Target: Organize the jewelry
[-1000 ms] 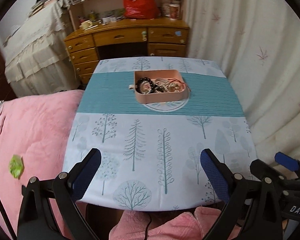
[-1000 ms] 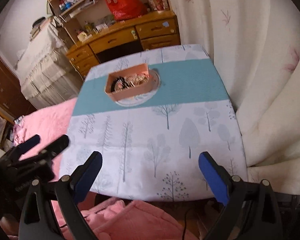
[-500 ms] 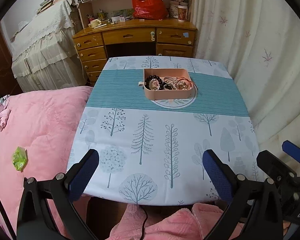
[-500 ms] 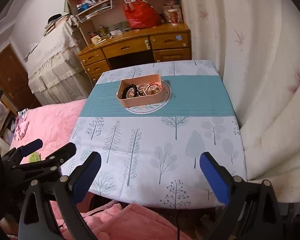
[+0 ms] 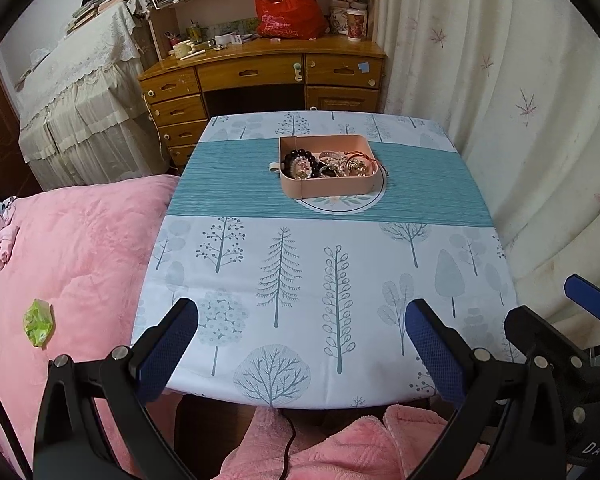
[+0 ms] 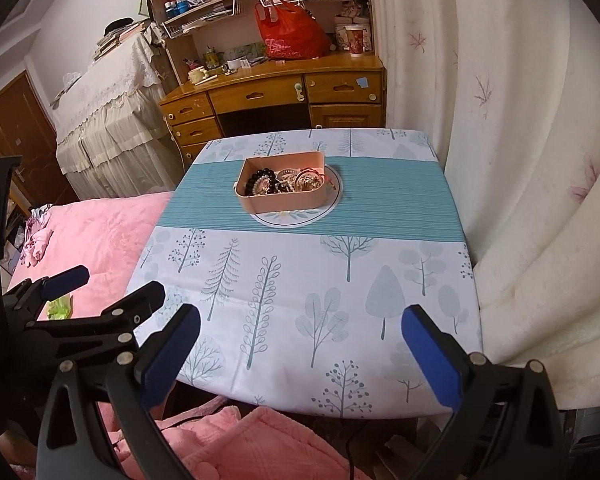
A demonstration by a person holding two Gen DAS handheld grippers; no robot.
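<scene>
One rounded pink plastic tray (image 5: 327,186) (image 6: 286,199), heaped with tangled bead bracelets (image 5: 300,159) (image 6: 260,182), is set on the teal band of the tree-printed counter (image 5: 300,280) (image 6: 300,280). Two grippers, left gripper (image 5: 300,344) and right gripper (image 6: 300,344), are held at the near edge, jaws spread wide, nothing gripped.

Near the far edge of the worktop (image 5: 324,280): a tray (image 5: 328,188), a little past centre toward 12 o'clock, resting on a round mat (image 5: 342,204). Inside the tray: a heap of jewelry (image 5: 326,164). At 9 o'clock of the worktop, touching its side: a bed (image 5: 72,248), with a small wrapper (image 5: 39,322) lying on it. At 12 o'clock, behind the worktop: a desk (image 5: 260,76) carrying a bag (image 5: 288,12) and a cup (image 5: 357,26). At 3 o'clock: a curtain (image 5: 500,92) hanging just beside the edge.
</scene>
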